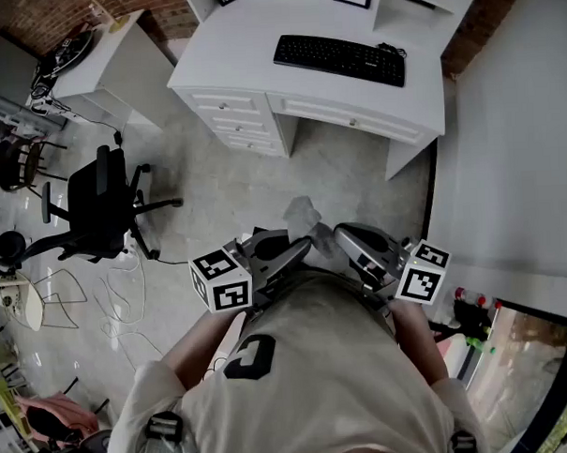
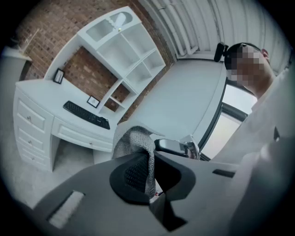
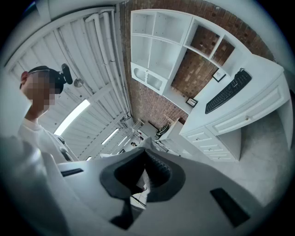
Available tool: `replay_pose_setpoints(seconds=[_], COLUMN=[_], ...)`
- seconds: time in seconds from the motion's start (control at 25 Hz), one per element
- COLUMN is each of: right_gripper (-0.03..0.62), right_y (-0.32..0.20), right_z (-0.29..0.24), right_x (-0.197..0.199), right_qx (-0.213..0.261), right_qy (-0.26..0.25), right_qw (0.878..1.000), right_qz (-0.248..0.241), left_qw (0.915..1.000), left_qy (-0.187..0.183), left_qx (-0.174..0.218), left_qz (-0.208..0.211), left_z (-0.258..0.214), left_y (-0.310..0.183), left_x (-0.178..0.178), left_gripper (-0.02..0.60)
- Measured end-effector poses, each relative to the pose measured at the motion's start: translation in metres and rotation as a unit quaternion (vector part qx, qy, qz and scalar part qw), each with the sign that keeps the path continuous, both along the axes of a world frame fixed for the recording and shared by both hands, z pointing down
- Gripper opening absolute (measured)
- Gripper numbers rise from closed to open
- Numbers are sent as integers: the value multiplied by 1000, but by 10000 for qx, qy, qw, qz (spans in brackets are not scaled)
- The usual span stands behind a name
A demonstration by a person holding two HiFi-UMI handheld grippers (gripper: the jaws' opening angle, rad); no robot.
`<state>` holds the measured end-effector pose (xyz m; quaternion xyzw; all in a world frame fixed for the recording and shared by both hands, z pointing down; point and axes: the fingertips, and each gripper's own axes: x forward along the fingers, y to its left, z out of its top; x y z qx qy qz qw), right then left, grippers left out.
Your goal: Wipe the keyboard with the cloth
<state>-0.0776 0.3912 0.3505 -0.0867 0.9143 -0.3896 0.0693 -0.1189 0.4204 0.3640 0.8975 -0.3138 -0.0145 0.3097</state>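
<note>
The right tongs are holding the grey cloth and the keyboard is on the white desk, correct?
Not quite. The grey cloth is pinched in the left tongs, not the right. The left gripper view shows it between the jaws, while the right tongs are shut on nothing. The keyboard is indeed on the white desk.

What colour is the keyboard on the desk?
The keyboard is black, on a white desk; the head view shows it best.
</note>
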Motion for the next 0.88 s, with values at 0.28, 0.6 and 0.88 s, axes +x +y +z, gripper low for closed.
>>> replay_pose_setpoints(seconds=[0.28, 0.6, 0.88], right_gripper=[6, 6, 6], right_y=[33, 28, 39], right_z=[-35, -109, -158], right_x=[13, -34, -81], right_qx=[329, 2744, 3358], right_qy=[41, 788, 323], right_qw=[9994, 9583, 9413], right_qz=[90, 143, -144], left_qw=[9896, 9484, 9382], left_qy=[-817, -1654, -1453], left_qx=[974, 2123, 2262], left_qz=[-671, -1674, -2179], left_z=[-56, -144, -182], left_y=[27, 35, 54], left_x=[-4, -56, -86], left_gripper=[11, 10, 10])
